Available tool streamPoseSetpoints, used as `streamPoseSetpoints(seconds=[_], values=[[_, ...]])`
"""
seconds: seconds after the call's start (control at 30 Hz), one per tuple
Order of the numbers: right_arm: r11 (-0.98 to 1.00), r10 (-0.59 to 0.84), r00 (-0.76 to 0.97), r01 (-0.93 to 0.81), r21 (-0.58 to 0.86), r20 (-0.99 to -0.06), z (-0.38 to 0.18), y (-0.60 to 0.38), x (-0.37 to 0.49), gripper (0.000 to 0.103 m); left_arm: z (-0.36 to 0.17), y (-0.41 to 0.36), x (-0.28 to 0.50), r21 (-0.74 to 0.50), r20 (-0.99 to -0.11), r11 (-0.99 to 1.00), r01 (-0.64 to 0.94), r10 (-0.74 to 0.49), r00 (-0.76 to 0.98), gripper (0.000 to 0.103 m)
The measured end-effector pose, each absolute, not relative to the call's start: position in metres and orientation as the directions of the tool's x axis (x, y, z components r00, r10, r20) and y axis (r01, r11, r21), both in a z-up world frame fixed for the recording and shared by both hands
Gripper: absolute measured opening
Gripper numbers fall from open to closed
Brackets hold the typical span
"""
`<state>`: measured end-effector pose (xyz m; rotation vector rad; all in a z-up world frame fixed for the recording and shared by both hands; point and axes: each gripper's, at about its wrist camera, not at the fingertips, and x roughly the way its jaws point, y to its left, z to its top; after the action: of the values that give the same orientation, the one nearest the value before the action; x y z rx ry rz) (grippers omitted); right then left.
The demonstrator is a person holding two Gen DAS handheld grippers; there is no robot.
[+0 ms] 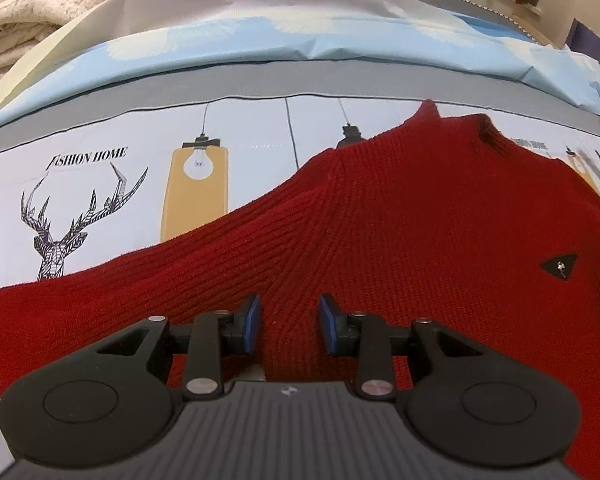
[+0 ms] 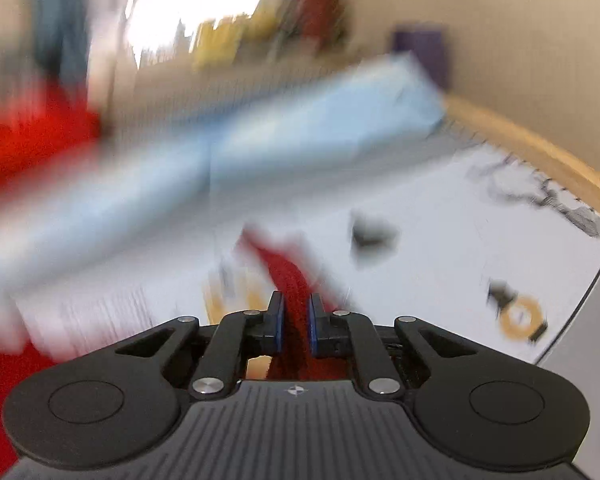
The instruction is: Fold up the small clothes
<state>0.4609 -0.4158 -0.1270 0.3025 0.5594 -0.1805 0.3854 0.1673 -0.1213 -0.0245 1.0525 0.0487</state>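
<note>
Printed bedding covers the work surface: a sheet (image 1: 140,128) with a deer drawing (image 1: 60,224) and lamp pictures, a pale blue pillow (image 1: 340,40) behind it, and cream blankets (image 1: 20,20) stacked at the far left. Across the sheet lies the red sweater (image 1: 420,220), front up, one sleeve (image 1: 100,300) stretched out to the left, collar toward the pillow. The left gripper (image 1: 288,322) hangs over the knit near the armpit, jaws partly apart with nothing between them, only cloth beneath. The right gripper (image 2: 295,320) is clamped tight on a narrow strip of the red knit, and its view is smeared with motion blur, so which edge it holds is hard to tell. The risk, as I judge it: with the left jaws pinning nothing, a quick pull from the right could drag the whole sweater, skew the fold, or slip the thin pinch free.
</note>
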Motion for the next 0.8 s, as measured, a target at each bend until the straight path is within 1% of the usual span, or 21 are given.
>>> streamPoseSetpoints(seconds=[0.03,0.07,0.1,0.13,0.17,0.27,0.33,0.37,0.47,0.6,0.67,0.73,0.77,0.8], values=[[0.912,-0.122,0.883,0.280,0.299,-0.453,-0.112,-0.432,0.446,0.012,-0.120,0.167,0.385,0.002,-0.867,0.999,-0.050,0.027,0.497,0.035],[0.881,-0.165,0.908,0.311,0.357,-0.385,-0.104,-0.448,0.431,0.012,-0.119,0.168,0.384,-0.001,-0.866,0.999,-0.051,0.025,0.499,0.035],[0.838,-0.227,0.906,0.369,0.403,-0.357,-0.102,-0.465,0.416,0.012,-0.118,0.168,0.383,-0.005,-0.865,0.999,-0.051,0.021,0.500,0.035],[0.793,-0.286,0.881,0.438,0.424,-0.376,-0.106,-0.481,0.406,0.012,-0.118,0.168,0.382,-0.007,-0.865,0.999,-0.050,0.019,0.501,0.035],[0.735,-0.324,0.839,0.514,0.443,-0.437,-0.119,-0.500,0.397,0.012,-0.117,0.168,0.382,-0.008,-0.865,0.999,-0.047,0.017,0.501,0.035],[0.512,-0.302,0.709,0.685,0.519,-0.637,-0.174,-0.545,0.370,0.012,-0.117,0.167,0.379,-0.010,-0.867,0.999,-0.046,0.015,0.499,0.035],[0.411,-0.256,0.668,0.730,0.546,-0.699,-0.201,-0.561,0.356,0.011,-0.117,0.168,0.377,-0.015,-0.868,0.999,-0.051,0.012,0.496,0.035],[0.387,-0.248,0.657,0.741,0.549,-0.712,-0.208,-0.566,0.350,0.011,-0.116,0.168,0.377,-0.020,-0.868,0.998,-0.054,0.010,0.496,0.035],[0.379,-0.240,0.664,0.735,0.562,-0.708,-0.210,-0.572,0.346,0.011,-0.115,0.170,0.376,-0.055,-0.865,0.996,-0.068,-0.014,0.502,0.035],[0.353,-0.277,0.657,0.748,0.561,-0.701,-0.206,-0.571,0.334,0.010,-0.116,0.169,0.376,-0.114,-0.860,0.991,-0.067,-0.065,0.507,0.035],[0.337,-0.278,0.623,0.776,0.533,-0.731,-0.209,-0.576,0.336,0.010,-0.119,0.172,0.377,-0.131,-0.862,0.988,-0.085,-0.071,0.501,0.035],[0.354,-0.281,0.595,0.793,0.495,-0.753,-0.210,-0.575,0.337,0.011,-0.120,0.188,0.379,-0.154,-0.867,0.975,-0.159,-0.056,0.495,0.035],[0.368,-0.289,0.583,0.800,0.474,-0.760,-0.207,-0.571,0.337,0.014,-0.120,0.201,0.379,-0.177,-0.868,0.960,-0.215,-0.049,0.495,0.035],[0.377,-0.293,0.573,0.805,0.458,-0.765,-0.202,-0.567,0.340,0.020,-0.120,0.217,0.378,-0.205,-0.869,0.936,-0.286,-0.040,0.494,0.035]])
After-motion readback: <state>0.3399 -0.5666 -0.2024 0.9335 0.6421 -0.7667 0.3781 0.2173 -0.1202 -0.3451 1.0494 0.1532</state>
